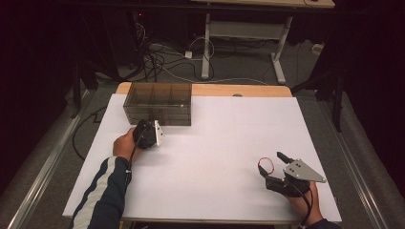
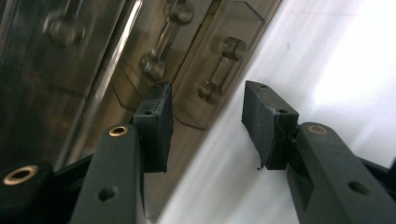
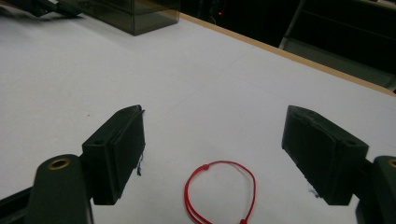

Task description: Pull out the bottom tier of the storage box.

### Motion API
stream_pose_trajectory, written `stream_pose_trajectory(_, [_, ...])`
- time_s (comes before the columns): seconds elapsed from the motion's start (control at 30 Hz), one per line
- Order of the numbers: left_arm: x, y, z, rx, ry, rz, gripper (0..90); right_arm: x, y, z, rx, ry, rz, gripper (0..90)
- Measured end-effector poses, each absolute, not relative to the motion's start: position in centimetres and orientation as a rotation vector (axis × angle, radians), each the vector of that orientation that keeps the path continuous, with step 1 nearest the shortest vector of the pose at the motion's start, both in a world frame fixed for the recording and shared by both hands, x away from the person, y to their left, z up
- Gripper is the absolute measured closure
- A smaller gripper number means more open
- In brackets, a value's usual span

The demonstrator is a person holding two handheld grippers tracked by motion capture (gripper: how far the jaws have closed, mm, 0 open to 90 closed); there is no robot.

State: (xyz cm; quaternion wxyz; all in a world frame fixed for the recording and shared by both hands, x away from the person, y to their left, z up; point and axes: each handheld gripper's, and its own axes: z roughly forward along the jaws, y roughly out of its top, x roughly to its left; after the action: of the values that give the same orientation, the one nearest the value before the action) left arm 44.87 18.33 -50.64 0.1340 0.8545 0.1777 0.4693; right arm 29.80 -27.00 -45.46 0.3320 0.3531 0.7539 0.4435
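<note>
My left gripper [image 1: 154, 125] sits at the front face of the drawer box [image 1: 158, 102], turned on its side. In the left gripper view its jaws stand part-way apart with a drawer handle [image 2: 222, 70] ahead, just beyond the pads and not yet between them; the pads [image 2: 163, 122] press on nothing, so I call this gripper open. Two more handles show further up the box front, blurred. The box is smoky and see-through, with compartments in its top, and it stands on the white sheet [image 1: 215, 143] at the far left of the table [image 1: 239, 90].

My right gripper [image 1: 272, 161] rests low at the near right, well apart from the box. Its jaws are spread wide and hold nothing. A red loop of cord [image 3: 220, 192] lies flat on the sheet between them, touching neither pad as far as I can see. In that view the box corner sits far off at the top left.
</note>
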Motion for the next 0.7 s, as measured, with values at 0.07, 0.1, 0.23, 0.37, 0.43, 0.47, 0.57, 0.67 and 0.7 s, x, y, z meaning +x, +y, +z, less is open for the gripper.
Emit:
stream_pose_trajectory(0.07, [44.9,18.0,-51.0,2.489,0.451,1.413,61.0,29.8,-27.0,-45.5,0.921,1.974,1.156,22.0])
stream_pose_trajectory(0.1, [44.9,18.0,-51.0,2.489,0.451,1.413,62.9,29.8,-27.0,-45.5,0.921,1.974,1.156,22.0])
stream_pose_trajectory(0.23, [44.6,17.6,-51.9,2.501,0.353,1.550,67.2,29.8,-27.0,-45.7,0.920,1.977,1.146,22.0])
stream_pose_trajectory(0.37, [44.3,17.5,-53.0,2.476,0.238,1.723,74.6,29.8,-27.0,-45.7,0.919,1.979,1.145,22.1])
stream_pose_trajectory(0.43, [44.2,17.4,-53.3,2.472,0.181,1.791,75.3,29.8,-27.0,-45.7,0.913,1.981,1.141,22.1])
stream_pose_trajectory(0.47, [44.2,17.5,-53.4,2.469,0.173,1.800,75.8,29.8,-26.9,-45.7,0.911,1.983,1.141,22.3])
stream_pose_trajectory(0.57, [44.2,17.3,-53.5,2.475,0.160,1.823,76.4,29.7,-26.9,-45.7,0.900,1.987,1.135,22.3])
stream_pose_trajectory(0.67, [44.1,17.2,-53.6,2.482,0.155,1.842,76.7,29.7,-26.8,-45.7,0.893,1.986,1.137,22.4])
stream_pose_trajectory(0.7, [44.1,17.2,-53.5,2.477,0.166,1.834,76.8,29.6,-26.8,-45.7,0.901,1.985,1.140,22.5])
